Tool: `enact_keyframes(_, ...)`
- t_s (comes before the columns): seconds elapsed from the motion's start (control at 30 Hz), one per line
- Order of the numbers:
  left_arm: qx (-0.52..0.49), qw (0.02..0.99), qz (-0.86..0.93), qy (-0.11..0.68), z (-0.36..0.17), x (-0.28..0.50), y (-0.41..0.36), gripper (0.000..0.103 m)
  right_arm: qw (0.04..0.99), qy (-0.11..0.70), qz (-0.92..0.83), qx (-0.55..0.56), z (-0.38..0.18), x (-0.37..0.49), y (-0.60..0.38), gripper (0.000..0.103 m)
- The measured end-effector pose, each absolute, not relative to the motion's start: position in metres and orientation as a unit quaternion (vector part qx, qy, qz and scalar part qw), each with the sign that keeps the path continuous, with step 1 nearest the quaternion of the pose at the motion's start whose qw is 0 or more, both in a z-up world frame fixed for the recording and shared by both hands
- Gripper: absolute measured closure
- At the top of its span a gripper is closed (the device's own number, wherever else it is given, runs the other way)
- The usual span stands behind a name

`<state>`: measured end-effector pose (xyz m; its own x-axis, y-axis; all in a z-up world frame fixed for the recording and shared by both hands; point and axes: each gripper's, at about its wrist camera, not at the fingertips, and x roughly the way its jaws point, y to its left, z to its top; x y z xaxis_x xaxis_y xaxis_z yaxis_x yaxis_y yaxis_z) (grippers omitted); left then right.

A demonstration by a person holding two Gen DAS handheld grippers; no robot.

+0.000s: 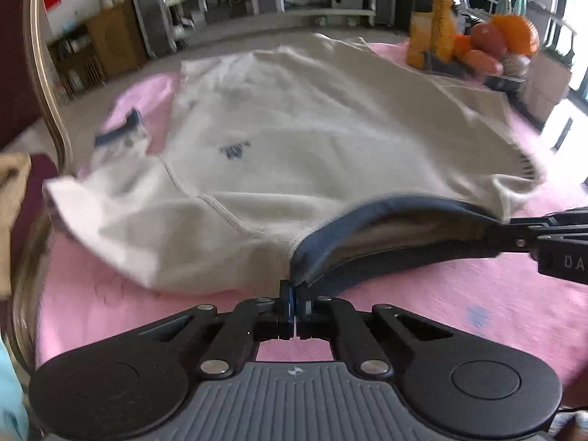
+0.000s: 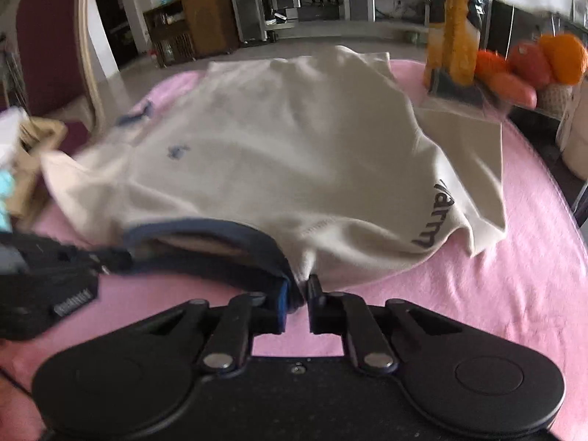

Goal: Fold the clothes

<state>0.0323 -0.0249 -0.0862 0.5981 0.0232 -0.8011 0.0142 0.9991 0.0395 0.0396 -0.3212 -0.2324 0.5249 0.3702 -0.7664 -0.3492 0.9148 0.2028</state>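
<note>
A pink cloth covers my desk. At its far right corner I see a pile of orange and red yarn balls beside a tall yellow fuzzy thing (blurred, hard to name). Past the desk stand a wooden cabinet and long grey shelves. A curved wooden chair back rises at left.

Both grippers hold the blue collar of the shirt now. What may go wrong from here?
1. The left gripper and right gripper pinch only the edge of the blue collar, so it may slip out.
2. The cream shirt lies close to the fruit bowl; a wide pull may drag cloth into it.
</note>
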Motion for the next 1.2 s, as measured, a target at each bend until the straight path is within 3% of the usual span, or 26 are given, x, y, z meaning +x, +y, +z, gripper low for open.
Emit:
enact_keyframes(0.1, 0.013, 0.877, -0.006, 0.48, -0.086, 0.023, -0.026, 0.103, 0.864, 0.456, 0.21, 0.038, -0.226, 0.03, -0.328, 0.094)
enact_keyframes(0.2, 0.021, 0.858, -0.007, 0.512, -0.105, 0.024, -0.029, 0.09, 0.843, 0.501, 0.197, 0.031, -0.246, 0.037, -0.328, 0.087)
enact_keyframes(0.3, 0.024, 0.863, 0.003, 0.505, -0.106, 0.02, -0.022, 0.078, 0.83, 0.519, 0.201, 0.04, -0.252, 0.039, -0.334, 0.07)
enact_keyframes(0.37, -0.003, 0.871, 0.011, 0.492, -0.101, 0.017, -0.006, 0.07, 0.84, 0.497, 0.209, 0.066, -0.237, 0.036, -0.347, 0.045)
enact_keyframes(0.47, -0.082, 0.88, 0.074, 0.462, -0.093, 0.02, 0.044, 0.059, 0.852, 0.461, 0.201, 0.148, -0.218, 0.042, -0.383, 0.04)
enact_keyframes(0.57, -0.156, 0.869, 0.146, 0.446, -0.098, 0.035, 0.092, 0.058, 0.837, 0.452, 0.167, 0.26, -0.217, 0.06, -0.425, 0.04)
enact_keyframes(0.77, -0.171, 0.854, 0.188, 0.453, -0.129, 0.081, 0.106, 0.058, 0.8, 0.428, 0.105, 0.406, -0.218, 0.09, -0.48, 0.042)
enact_keyframes(1.1, -0.237, 0.862, 0.163, 0.417, -0.158, 0.113, 0.098, 0.058, 0.756, 0.473, 0.025, 0.452, -0.278, 0.132, -0.504, 0.062)
enact_keyframes(1.2, -0.231, 0.864, 0.169, 0.413, -0.164, 0.122, 0.097, 0.065, 0.775, 0.468, 0.009, 0.424, -0.285, 0.141, -0.496, 0.068)
